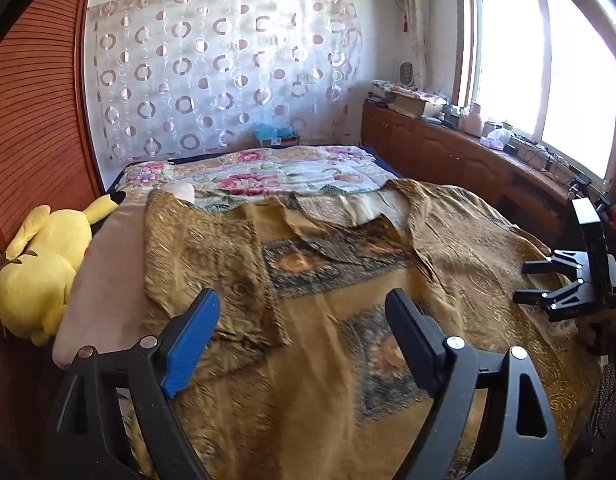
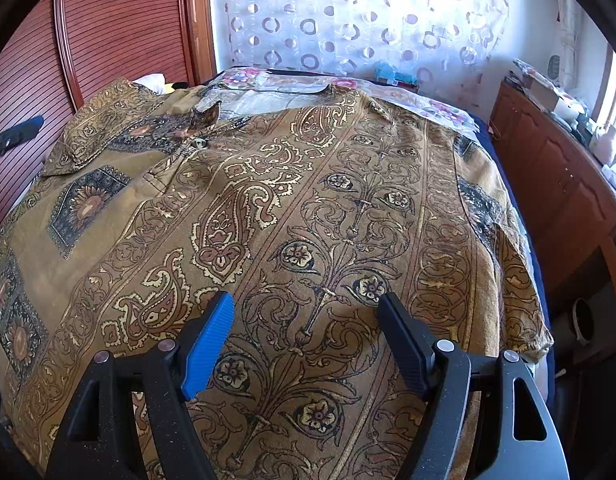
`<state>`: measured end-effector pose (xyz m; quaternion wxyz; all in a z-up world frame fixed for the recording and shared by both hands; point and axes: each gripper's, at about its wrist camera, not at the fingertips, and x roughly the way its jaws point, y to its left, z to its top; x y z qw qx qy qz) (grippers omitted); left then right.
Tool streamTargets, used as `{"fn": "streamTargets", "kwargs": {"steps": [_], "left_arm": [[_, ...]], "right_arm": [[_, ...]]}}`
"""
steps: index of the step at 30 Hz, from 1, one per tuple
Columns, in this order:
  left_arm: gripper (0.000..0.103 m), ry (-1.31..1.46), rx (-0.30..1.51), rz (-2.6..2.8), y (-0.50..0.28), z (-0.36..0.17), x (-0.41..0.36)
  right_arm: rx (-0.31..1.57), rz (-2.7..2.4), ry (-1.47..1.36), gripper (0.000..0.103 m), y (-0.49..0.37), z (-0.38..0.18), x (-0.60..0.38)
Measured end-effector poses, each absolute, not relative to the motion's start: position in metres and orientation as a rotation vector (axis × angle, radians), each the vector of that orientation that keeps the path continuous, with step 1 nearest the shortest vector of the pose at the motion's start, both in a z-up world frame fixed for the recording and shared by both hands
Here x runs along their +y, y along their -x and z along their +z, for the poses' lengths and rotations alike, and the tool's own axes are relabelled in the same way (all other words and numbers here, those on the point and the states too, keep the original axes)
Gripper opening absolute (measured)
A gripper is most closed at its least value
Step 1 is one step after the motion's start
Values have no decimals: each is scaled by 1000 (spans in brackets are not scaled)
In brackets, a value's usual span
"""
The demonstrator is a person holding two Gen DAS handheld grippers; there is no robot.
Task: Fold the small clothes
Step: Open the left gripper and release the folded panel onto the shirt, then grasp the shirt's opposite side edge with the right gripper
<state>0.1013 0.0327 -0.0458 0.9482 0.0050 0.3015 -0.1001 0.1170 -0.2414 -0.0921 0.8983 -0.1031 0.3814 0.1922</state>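
A mustard-brown shirt [image 1: 339, 280] with paisley and dark floral panels lies spread on the bed; its left sleeve [image 1: 204, 256] is folded in over the body. In the right wrist view the shirt [image 2: 308, 208] fills the frame, collar [image 2: 206, 114] and a button [image 2: 198, 143] at the far left. My left gripper [image 1: 302, 300] is open and empty, just above the shirt's lower part. My right gripper [image 2: 306, 304] is open and empty, over the shirt's right half. It also shows in the left wrist view [image 1: 527, 280] at the right edge.
A yellow plush toy [image 1: 40, 268] lies at the bed's left edge by the wooden wardrobe [image 1: 32, 120]. A floral quilt [image 1: 268, 172] covers the far end of the bed. A wooden cabinet [image 1: 467, 160] with clutter runs along the right under the window.
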Motion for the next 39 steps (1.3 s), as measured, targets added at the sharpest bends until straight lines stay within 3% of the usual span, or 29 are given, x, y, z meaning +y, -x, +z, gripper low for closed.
{"fn": "streamTargets", "kwargs": {"steps": [15,30,33,35,39], "left_arm": [[85,-59,730,-225,-96,-84,2],[85,-112,799,-242,-104,-95,-14],[85,-123,821,-247,-106,-99,-16],[85,-130,840,-240,-109,-101,-16],[86,-137,887,-233,-115,-109,-19]], "right_arm": [[661,245,34,76,-105,-51,-339],[809,193,-108,60,-141,-84,-402],[825,212,-129,53,-148,-85,-403],[834,234,-142,41,-149,-85,-404],[833,238,-115,29,-150,-84,-401]]}}
